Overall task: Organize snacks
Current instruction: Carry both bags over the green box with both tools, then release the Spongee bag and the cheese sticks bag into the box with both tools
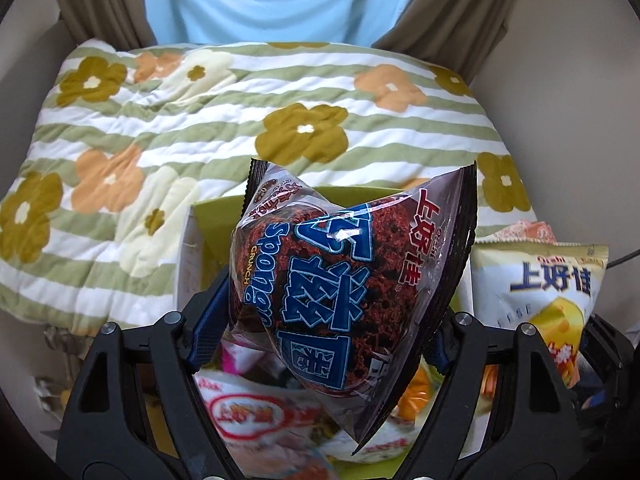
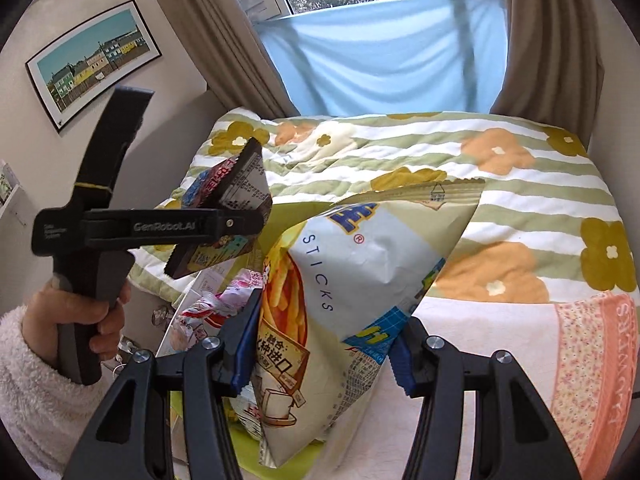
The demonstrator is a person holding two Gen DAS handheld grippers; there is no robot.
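Observation:
My left gripper (image 1: 320,328) is shut on a dark brown Sponge Crunch bag (image 1: 344,280) and holds it above a lime-green box (image 1: 218,216) filled with snack packets. In the right wrist view the left gripper (image 2: 224,240) shows at the left with the same bag (image 2: 236,196) in its jaws. My right gripper (image 2: 324,356) is shut on a pale yellow potato-sticks bag (image 2: 360,272), held over the green box (image 2: 288,466). That bag also shows at the right of the left wrist view (image 1: 548,296).
A striped quilt with flowers (image 1: 200,128) covers the bed behind the box. A pink floral cloth (image 2: 592,360) lies at the right. Several loose packets (image 1: 256,412) fill the box. Curtains (image 2: 208,32) and a framed picture (image 2: 92,60) stand behind.

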